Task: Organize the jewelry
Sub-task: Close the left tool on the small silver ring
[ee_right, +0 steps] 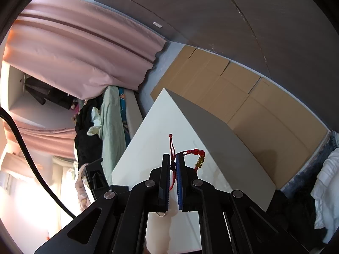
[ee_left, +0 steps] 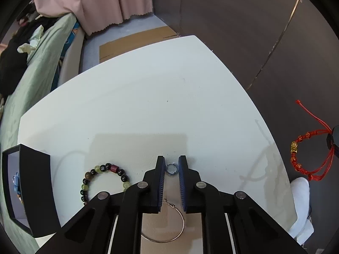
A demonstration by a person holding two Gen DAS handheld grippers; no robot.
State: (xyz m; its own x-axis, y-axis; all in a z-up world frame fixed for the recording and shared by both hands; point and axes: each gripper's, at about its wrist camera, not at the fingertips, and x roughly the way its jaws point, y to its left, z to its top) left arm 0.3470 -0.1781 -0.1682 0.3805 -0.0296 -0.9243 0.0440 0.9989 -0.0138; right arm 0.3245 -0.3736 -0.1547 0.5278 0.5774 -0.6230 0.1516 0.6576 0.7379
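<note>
In the left wrist view my left gripper [ee_left: 171, 165] hangs low over the white table [ee_left: 148, 97], jaws slightly apart around a small silver ring [ee_left: 171, 169]; whether they touch it I cannot tell. A beaded bracelet [ee_left: 101, 180] lies to its left, a thin gold bangle [ee_left: 167, 222] under it. A black jewelry box [ee_left: 31, 190] stands open at the left edge. My right gripper [ee_right: 173, 158] is shut on a red cord bracelet [ee_right: 198, 156] with gold beads, held above the table; the bracelet also hangs at the far right of the left wrist view [ee_left: 307, 154].
A bed with green bedding [ee_left: 36, 67] lies left of the table. Pink curtains [ee_left: 110, 2] hang behind. Flat cardboard [ee_right: 243, 97] covers the floor beyond the table. Dark wall panels [ee_left: 254, 31] stand on the right.
</note>
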